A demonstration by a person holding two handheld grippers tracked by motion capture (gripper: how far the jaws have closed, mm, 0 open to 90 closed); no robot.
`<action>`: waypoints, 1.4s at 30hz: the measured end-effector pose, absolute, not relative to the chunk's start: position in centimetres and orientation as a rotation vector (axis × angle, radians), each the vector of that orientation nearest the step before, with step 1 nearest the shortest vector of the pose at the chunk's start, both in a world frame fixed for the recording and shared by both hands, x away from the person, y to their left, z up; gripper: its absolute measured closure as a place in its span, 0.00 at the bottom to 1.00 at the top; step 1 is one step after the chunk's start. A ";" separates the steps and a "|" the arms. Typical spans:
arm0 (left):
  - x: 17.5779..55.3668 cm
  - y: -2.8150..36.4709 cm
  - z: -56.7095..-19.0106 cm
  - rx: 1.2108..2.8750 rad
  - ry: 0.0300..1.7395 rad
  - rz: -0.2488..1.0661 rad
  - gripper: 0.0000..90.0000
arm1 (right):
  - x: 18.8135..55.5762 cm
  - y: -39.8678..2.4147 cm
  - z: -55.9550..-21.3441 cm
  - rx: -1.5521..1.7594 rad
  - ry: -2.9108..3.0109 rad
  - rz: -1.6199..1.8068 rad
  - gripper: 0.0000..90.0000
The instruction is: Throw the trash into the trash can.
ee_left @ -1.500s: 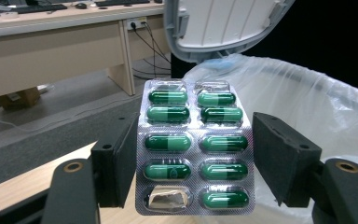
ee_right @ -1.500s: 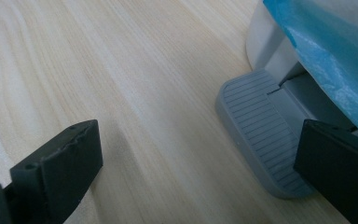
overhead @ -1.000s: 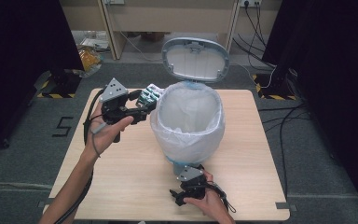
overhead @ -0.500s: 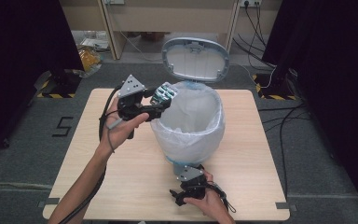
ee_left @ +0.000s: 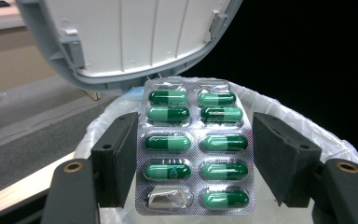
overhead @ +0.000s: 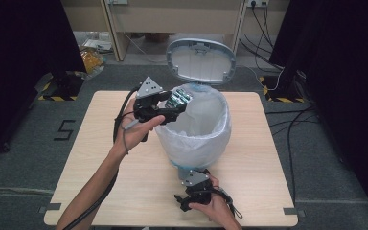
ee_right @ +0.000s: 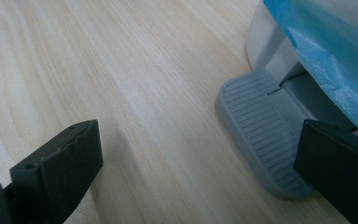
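Observation:
A silver blister pack (ee_left: 195,154) of green capsules, one pocket torn open, sits crosswise between the jaws of my left gripper (overhead: 176,104). The jaws press on its two long edges. In the high view the pack (overhead: 179,98) hangs over the left rim of a pedal bin (overhead: 196,139) lined with a white bag. The bin's lid (overhead: 200,60) stands up open behind it. My right gripper (overhead: 194,190) rests low at the table's front, jaws open, by the bin's grey foot pedal (ee_right: 258,135). One of its jaws overlaps the pedal's end.
The bin stands mid-table on a light wooden table (overhead: 91,148). Bare wood lies left and right of it. Blue liner (ee_right: 326,51) hangs over the bin's base above the pedal. Cables and shelving lie on the floor beyond the far edge.
My left gripper has carried the blister pack to the right and upward, from beside the bin to over its rim. The right gripper has stayed at the pedal.

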State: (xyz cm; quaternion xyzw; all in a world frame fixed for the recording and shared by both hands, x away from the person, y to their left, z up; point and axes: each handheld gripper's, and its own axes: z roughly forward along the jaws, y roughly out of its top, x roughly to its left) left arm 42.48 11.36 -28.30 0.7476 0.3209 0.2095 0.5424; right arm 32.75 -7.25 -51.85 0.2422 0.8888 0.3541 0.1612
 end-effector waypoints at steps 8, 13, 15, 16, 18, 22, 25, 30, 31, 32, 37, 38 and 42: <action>43.1 10.4 -29.3 1.822 0.764 0.464 0.38 | 32.8 -7.3 -51.8 0.684 2.538 1.010 0.01; 43.2 10.0 -29.6 1.827 0.767 0.455 0.38 | 32.8 -7.3 -51.8 0.683 2.538 1.010 0.01; 43.3 9.9 -29.6 1.819 0.774 0.449 0.37 | 32.8 -7.3 -51.8 0.682 2.537 1.009 0.01; 43.3 9.9 -29.6 1.816 0.777 0.446 0.34 | 32.8 -7.3 -51.8 0.683 2.538 1.010 0.01; 43.4 9.9 -29.6 1.811 0.778 0.450 0.29 | 32.8 -7.3 -51.9 0.683 2.538 1.010 0.01; 43.3 10.0 -29.4 1.804 0.775 0.456 0.28 | 32.8 -7.3 -51.8 0.681 2.537 1.009 0.01; 43.2 10.3 -29.3 1.801 0.774 0.457 0.27 | 32.8 -7.3 -51.8 0.681 2.537 1.009 0.01; 43.1 10.8 -29.1 1.806 0.782 0.459 0.27 | 32.8 -7.3 -51.8 0.680 2.537 1.010 0.01; 43.1 11.0 -29.2 1.808 0.782 0.459 0.26 | 32.8 -7.3 -51.9 0.681 2.537 1.011 0.01; 43.0 11.1 -29.2 1.807 0.783 0.454 0.26 | 32.8 -7.3 -51.9 0.680 2.537 1.010 0.01; 42.7 11.9 -29.2 1.804 0.780 0.458 0.24 | 32.8 -7.3 -51.9 0.680 2.536 1.011 0.01; 42.7 12.2 -29.2 1.800 0.782 0.463 0.24 | 32.8 -7.3 -51.9 0.680 2.536 1.012 0.01; 42.4 13.7 -29.3 1.790 0.796 0.470 0.21 | 32.8 -7.3 -51.9 0.681 2.536 1.012 0.01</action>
